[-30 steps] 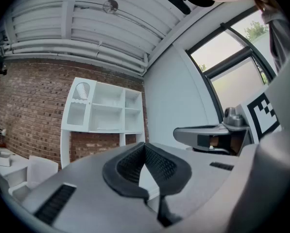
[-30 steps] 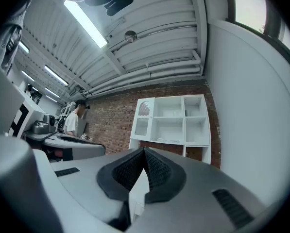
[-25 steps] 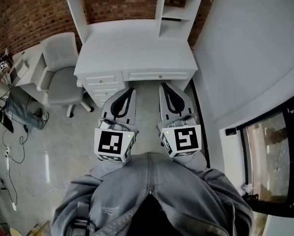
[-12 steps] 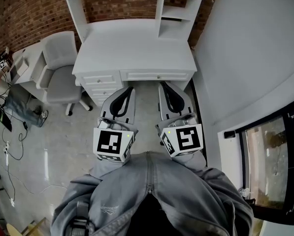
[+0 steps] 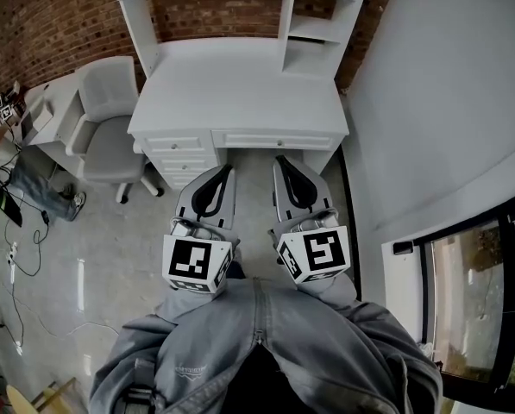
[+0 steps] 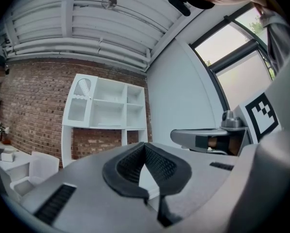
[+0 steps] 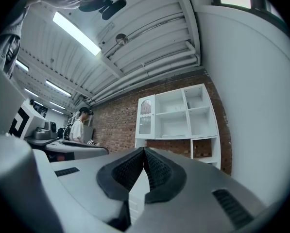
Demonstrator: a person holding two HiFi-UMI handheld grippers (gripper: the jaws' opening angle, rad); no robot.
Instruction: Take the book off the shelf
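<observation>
Left claw (image 5: 222,172), right claw (image 5: 280,160) closed before desk (image 5: 240,84) edge.

Grippers: two, the left gripper (image 5: 225,171) and the right gripper (image 5: 279,159)
Marker cubes (image 5: 197,264): two, one per gripper
Desk (image 5: 240,84): one
Shelf unit (image 6: 108,108): one
Chair (image 5: 110,136): one
Person in the background (image 7: 78,126): one

desk (image 5: 240,89) against brick wall (image 5: 41,15), shelf unit (image 5: 309,37) on its rear; chair (image 5: 110,141) just left of desk; window (image 5: 473,300) at right.
</observation>
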